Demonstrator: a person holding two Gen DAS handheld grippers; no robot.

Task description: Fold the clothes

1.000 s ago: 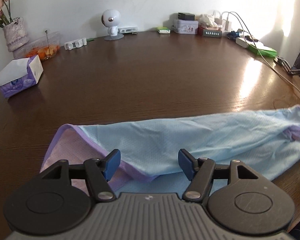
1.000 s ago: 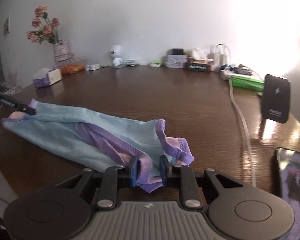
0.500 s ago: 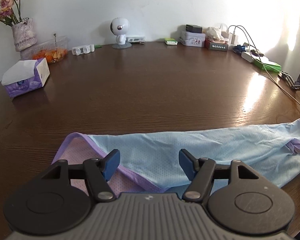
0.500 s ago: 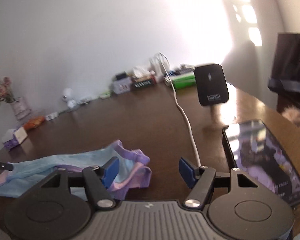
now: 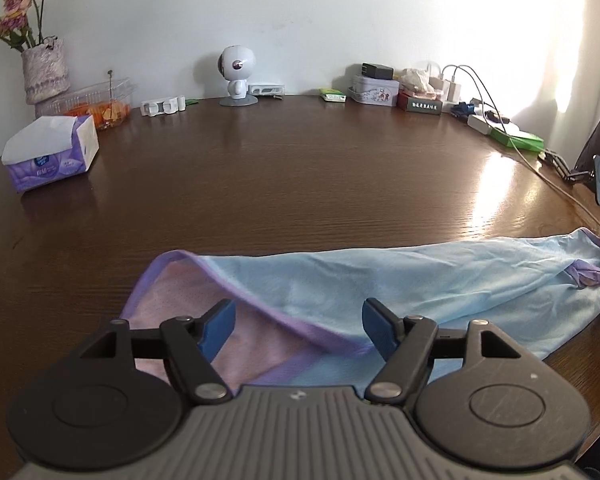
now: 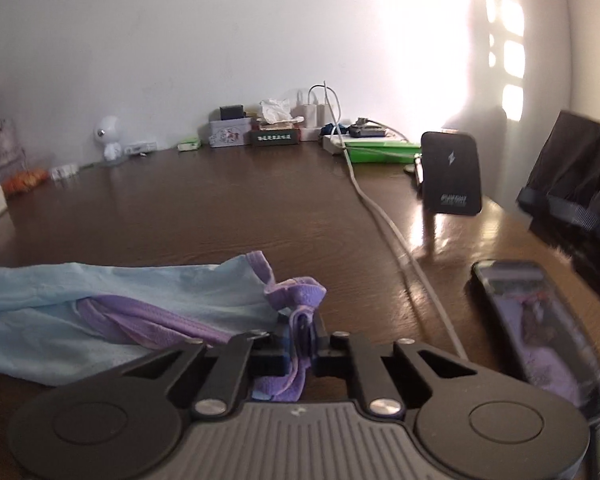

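Note:
A light blue garment (image 5: 400,280) with purple trim and a pink inner side lies stretched across the near part of the dark wooden table (image 5: 280,168). My left gripper (image 5: 298,326) is open and hovers over the garment's left end, its blue fingertips (image 5: 218,322) apart over the pink lining. In the right wrist view the garment (image 6: 100,304) runs off to the left. My right gripper (image 6: 300,344) is shut on the purple hem (image 6: 296,296) at the garment's right end.
A tissue box (image 5: 50,154), vase (image 5: 44,68), plastic tray (image 5: 100,100) and white figurine (image 5: 238,74) stand at the back left. Boxes, chargers and a white cable (image 6: 384,216) lie at the right, with a black charging stand (image 6: 452,172) and a phone (image 6: 540,320).
My right gripper was open half a second ago and has closed on the purple hem. The left gripper has stayed open over the left end and shifted slightly back.

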